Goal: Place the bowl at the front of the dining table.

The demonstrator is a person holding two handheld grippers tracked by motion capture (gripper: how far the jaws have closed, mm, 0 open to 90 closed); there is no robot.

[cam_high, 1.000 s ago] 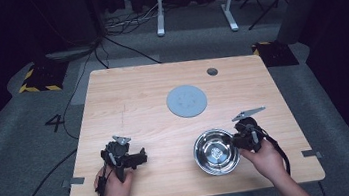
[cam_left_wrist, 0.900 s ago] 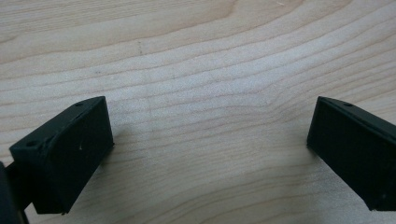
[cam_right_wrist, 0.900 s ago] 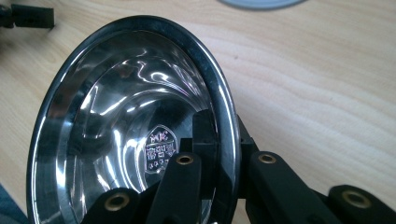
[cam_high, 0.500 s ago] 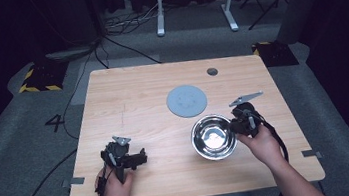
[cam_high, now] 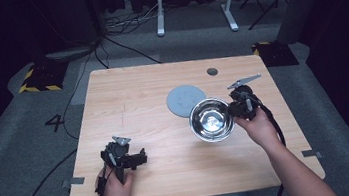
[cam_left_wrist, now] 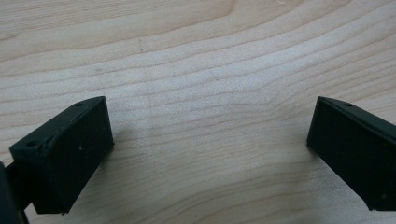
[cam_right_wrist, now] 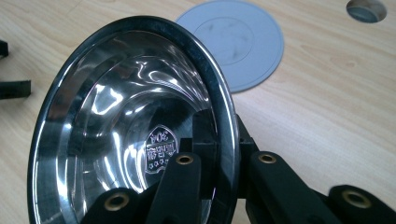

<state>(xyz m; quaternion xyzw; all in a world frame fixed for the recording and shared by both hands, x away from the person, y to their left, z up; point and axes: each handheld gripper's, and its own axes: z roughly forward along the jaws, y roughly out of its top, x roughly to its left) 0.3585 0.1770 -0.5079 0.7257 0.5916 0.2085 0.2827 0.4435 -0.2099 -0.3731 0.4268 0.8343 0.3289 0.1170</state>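
A shiny steel bowl [cam_high: 210, 120] hangs lifted off the wooden table [cam_high: 127, 98], right of centre. My right gripper [cam_high: 237, 109] is shut on its right rim. In the right gripper view the bowl [cam_right_wrist: 116, 130] is tilted, with one jaw inside and one outside the rim, at the right gripper [cam_right_wrist: 224, 158]. A flat grey disc [cam_high: 185, 100] lies on the table just beyond the bowl, and the bowl's edge overlaps it in the high view. The left gripper [cam_high: 142, 157] rests near the front left. Its jaws stand wide open over bare wood at the left gripper [cam_left_wrist: 210, 140].
A round cable hole [cam_high: 212, 71] sits near the table's far right edge. The grey disc [cam_right_wrist: 238, 42] and the hole [cam_right_wrist: 366, 9] lie ahead of the bowl in the right gripper view. Dark floor, cables and a white stand [cam_high: 190, 0] lie beyond the table.
My right gripper has lifted the bowl and carried it away from the front edge toward the grey disc. The left gripper has stayed where it was.
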